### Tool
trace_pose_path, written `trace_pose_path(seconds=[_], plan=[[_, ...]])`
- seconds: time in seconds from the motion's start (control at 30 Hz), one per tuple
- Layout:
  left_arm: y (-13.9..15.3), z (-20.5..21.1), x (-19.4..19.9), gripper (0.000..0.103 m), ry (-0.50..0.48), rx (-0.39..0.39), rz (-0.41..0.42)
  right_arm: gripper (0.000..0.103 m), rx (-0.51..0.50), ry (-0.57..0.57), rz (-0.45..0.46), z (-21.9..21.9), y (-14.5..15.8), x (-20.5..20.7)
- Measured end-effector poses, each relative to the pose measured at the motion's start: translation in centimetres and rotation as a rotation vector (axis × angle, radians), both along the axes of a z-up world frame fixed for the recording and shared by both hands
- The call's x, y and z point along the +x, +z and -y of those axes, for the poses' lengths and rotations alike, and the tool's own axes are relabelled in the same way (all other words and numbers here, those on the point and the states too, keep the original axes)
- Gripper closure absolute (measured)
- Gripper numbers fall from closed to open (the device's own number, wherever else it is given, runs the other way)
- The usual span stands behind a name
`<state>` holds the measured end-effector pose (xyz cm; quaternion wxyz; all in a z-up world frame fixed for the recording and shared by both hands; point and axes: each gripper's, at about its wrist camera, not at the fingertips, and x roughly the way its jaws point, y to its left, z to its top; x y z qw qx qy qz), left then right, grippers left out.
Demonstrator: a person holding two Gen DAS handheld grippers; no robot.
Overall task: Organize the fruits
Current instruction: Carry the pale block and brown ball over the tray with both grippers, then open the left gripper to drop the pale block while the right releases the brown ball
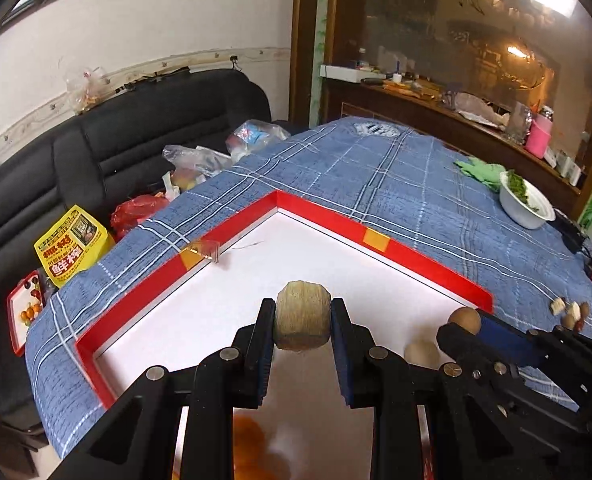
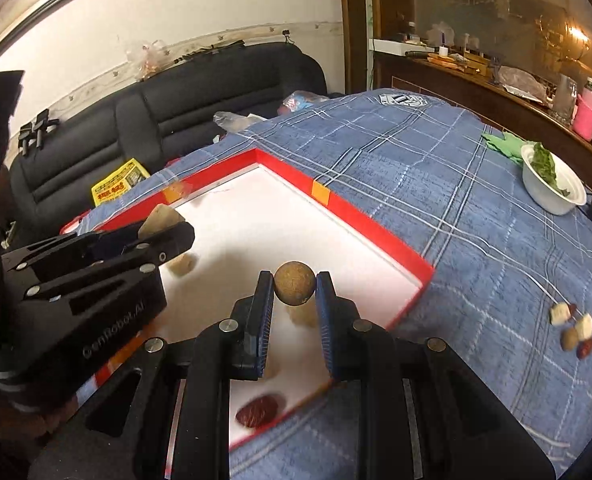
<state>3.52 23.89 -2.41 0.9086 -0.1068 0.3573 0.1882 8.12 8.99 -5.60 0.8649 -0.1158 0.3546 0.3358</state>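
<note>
Carry step, both loads over the red-rimmed tray (image 2: 376,236). Left tongs (image 1: 303,322) clamp a blocky tan chunk (image 1: 303,314); right tongs (image 2: 295,290) pinch a round brown fruit (image 2: 295,288). Next call: lower, release onto the white floor. Loose fruits (image 2: 580,330) wait on the desk at 3 o'clock.

We cannot name the small pieces (image 2: 578,330) lying on the blue cloth (image 2: 436,184), too small to tell; the red tray's (image 2: 376,228) near edge hides behind the right gripper (image 2: 295,290); a dark red lump (image 2: 261,410) in the tray blurs; the orange patch (image 1: 252,448) under the left gripper (image 1: 303,314) is cut off by the frame's bottom.
</note>
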Motion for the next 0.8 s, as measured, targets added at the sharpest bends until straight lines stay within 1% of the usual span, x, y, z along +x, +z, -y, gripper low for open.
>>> trace_pose_path(seconds=[0.03, 0.13, 0.33, 0.43, 0.6, 0.67, 0.7, 0.77, 0.8], plan=[[-0.1, 0.0, 0.4, 0.077, -0.006, -0.007, -0.003, 0.082, -0.002, -0.008, -0.006, -0.3, -0.2, 0.7], [-0.6, 0.3, 1.5, 0.077, -0.03, 0.005, -0.024, 0.082, -0.007, -0.031, -0.034, -0.6, -0.9, 2.9], [-2.0, 1.2, 3.0, 0.077, -0.065, 0.013, -0.083, 0.082, -0.005, -0.062, -0.076, -0.5, -2.2, 5.5], [-2.8, 1.6, 3.6, 0.077, -0.076, 0.022, -0.115, 0.082, -0.018, -0.081, -0.099, -0.3, -3.0, 6.4], [-3.5, 1.5, 4.2, 0.077, -0.076, 0.006, -0.164, 0.082, -0.053, -0.098, -0.14, -0.2, -4.2, 7.3], [-3.6, 1.3, 4.2, 0.077, -0.052, 0.001, -0.179, 0.082, -0.056, -0.095, -0.141, -0.2, -4.2, 7.3], [-3.7, 1.1, 4.1, 0.076, -0.039, -0.001, -0.188, 0.082, -0.064, -0.092, -0.147, -0.2, -4.1, 7.2], [-3.5, 0.9, 3.8, 0.07, -0.029, -0.01, -0.193, 0.082, -0.068, -0.088, -0.141, -0.1, -3.8, 6.8], [-3.4, 0.9, 3.5, 0.061, -0.022, -0.018, -0.193, 0.081, -0.066, -0.09, -0.133, 0.1, -3.5, 6.6]])
